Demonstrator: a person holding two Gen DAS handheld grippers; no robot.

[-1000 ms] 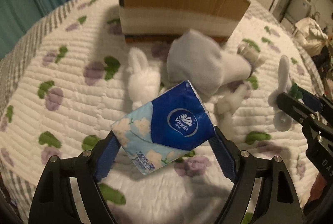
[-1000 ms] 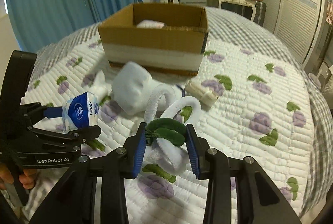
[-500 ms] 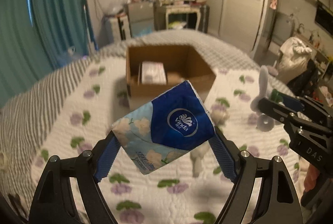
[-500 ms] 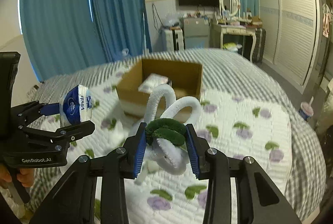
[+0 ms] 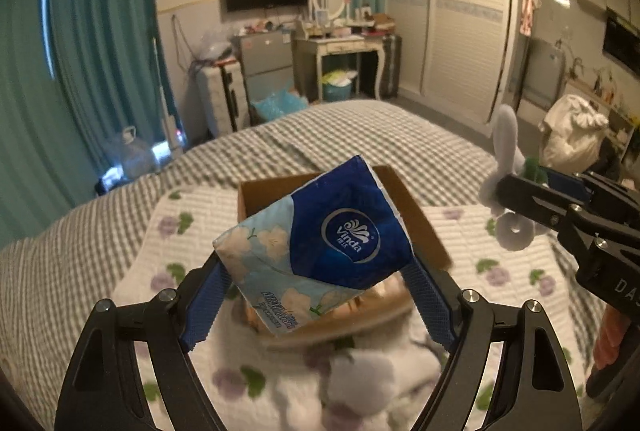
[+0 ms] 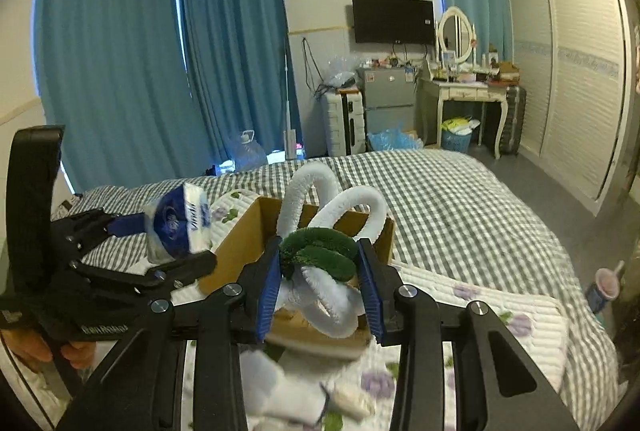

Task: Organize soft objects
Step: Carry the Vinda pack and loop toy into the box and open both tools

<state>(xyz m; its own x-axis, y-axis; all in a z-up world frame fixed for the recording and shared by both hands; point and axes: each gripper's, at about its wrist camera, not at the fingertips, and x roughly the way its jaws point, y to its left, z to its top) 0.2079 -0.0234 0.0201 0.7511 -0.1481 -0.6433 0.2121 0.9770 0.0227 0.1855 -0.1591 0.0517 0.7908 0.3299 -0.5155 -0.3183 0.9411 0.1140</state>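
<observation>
My left gripper (image 5: 316, 291) is shut on a blue Vinda tissue pack (image 5: 320, 251), held in the air in front of the open cardboard box (image 5: 420, 227). The pack also shows in the right wrist view (image 6: 178, 227), left of the box (image 6: 240, 243). My right gripper (image 6: 320, 279) is shut on a white and green chenille flower (image 6: 324, 259), lifted just before the box. The flower also shows in the left wrist view (image 5: 506, 191), at the right. Soft white toys (image 5: 360, 379) lie on the quilt below, blurred.
The box stands on a white quilt with purple flowers (image 5: 188, 227) over a checked bedspread (image 6: 440, 199). Blue curtains (image 6: 140, 71), a small fridge (image 6: 386, 99), a dressing table (image 6: 464, 95) and wardrobe doors (image 6: 580, 71) lie beyond the bed.
Both grippers have risen and tilted up with their loads. The box now sits lower in both views and the room beyond the bed has come into sight.
</observation>
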